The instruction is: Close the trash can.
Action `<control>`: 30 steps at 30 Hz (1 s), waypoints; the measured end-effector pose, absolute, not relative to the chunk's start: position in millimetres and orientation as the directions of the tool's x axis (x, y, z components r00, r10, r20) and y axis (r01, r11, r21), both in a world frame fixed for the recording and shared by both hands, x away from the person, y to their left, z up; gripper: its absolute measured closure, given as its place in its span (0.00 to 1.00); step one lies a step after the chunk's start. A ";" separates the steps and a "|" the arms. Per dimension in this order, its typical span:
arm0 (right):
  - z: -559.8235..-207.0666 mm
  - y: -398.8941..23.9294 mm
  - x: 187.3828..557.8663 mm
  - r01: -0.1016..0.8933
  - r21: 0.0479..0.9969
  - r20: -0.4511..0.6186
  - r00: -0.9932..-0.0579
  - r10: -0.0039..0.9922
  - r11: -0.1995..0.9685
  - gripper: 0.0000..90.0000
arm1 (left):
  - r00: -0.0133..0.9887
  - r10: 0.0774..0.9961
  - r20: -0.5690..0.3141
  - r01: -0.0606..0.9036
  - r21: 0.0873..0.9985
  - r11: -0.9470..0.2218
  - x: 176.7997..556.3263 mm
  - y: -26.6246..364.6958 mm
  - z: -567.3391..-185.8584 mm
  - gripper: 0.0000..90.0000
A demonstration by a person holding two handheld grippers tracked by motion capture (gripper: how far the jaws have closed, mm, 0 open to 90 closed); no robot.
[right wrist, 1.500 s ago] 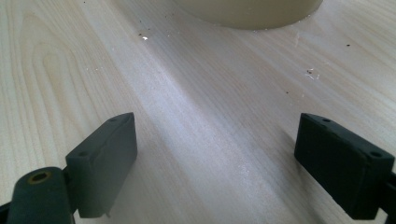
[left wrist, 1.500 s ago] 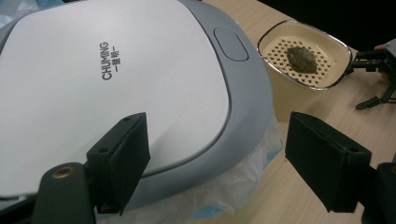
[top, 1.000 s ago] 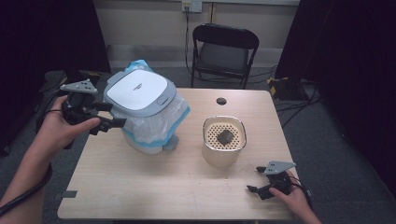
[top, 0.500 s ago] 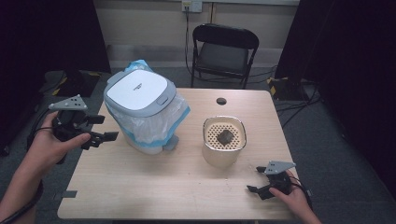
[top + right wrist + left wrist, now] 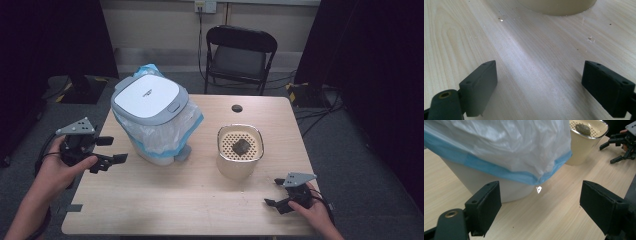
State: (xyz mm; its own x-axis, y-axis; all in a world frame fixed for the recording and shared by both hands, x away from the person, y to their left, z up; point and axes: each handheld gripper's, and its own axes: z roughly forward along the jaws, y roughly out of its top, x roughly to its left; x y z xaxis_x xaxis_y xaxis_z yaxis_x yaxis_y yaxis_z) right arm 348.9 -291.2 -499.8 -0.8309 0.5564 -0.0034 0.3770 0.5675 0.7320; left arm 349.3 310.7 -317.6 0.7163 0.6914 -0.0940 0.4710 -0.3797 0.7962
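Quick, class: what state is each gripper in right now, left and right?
Left gripper: open, holding nothing, beside the lined bin.
Right gripper: open, holding nothing, low over the table.

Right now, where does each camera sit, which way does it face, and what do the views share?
High view: above the person's side, facing forward and down on the table; both forearms, left gripper, right gripper.
Left gripper view: along its open jaws toward the lined bin.
Right gripper view: low over tabletop, open jaws toward the cream container's base.
Shared: bin, container in high and left gripper views.
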 end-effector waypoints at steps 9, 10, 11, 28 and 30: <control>-499.8 -291.2 348.9 0.377 0.732 -0.004 -0.831 0.556 0.567 0.14 | 0.715 0.690 -0.113 0.485 0.791 -0.373 345.5 305.8 -349.6 0.18; -499.8 -291.1 348.8 0.378 0.732 -0.003 -0.831 0.557 0.567 0.14 | 0.718 0.686 -0.120 0.484 0.794 -0.367 344.6 305.3 -354.3 0.18; -499.8 -291.1 348.9 0.377 0.732 -0.004 -0.831 0.556 0.567 0.14 | 0.718 0.686 -0.116 0.483 0.793 -0.371 344.3 305.0 -356.9 0.18; -499.8 -291.1 348.8 0.377 0.732 -0.003 -0.831 0.557 0.567 0.14 | 0.745 0.652 -0.136 0.480 0.789 -0.384 334.3 284.6 -422.7 0.18; -499.8 -291.1 348.8 0.378 0.732 -0.003 -0.830 0.557 0.567 0.14 | 0.749 0.647 -0.143 0.482 0.788 -0.384 333.5 281.1 -428.9 0.18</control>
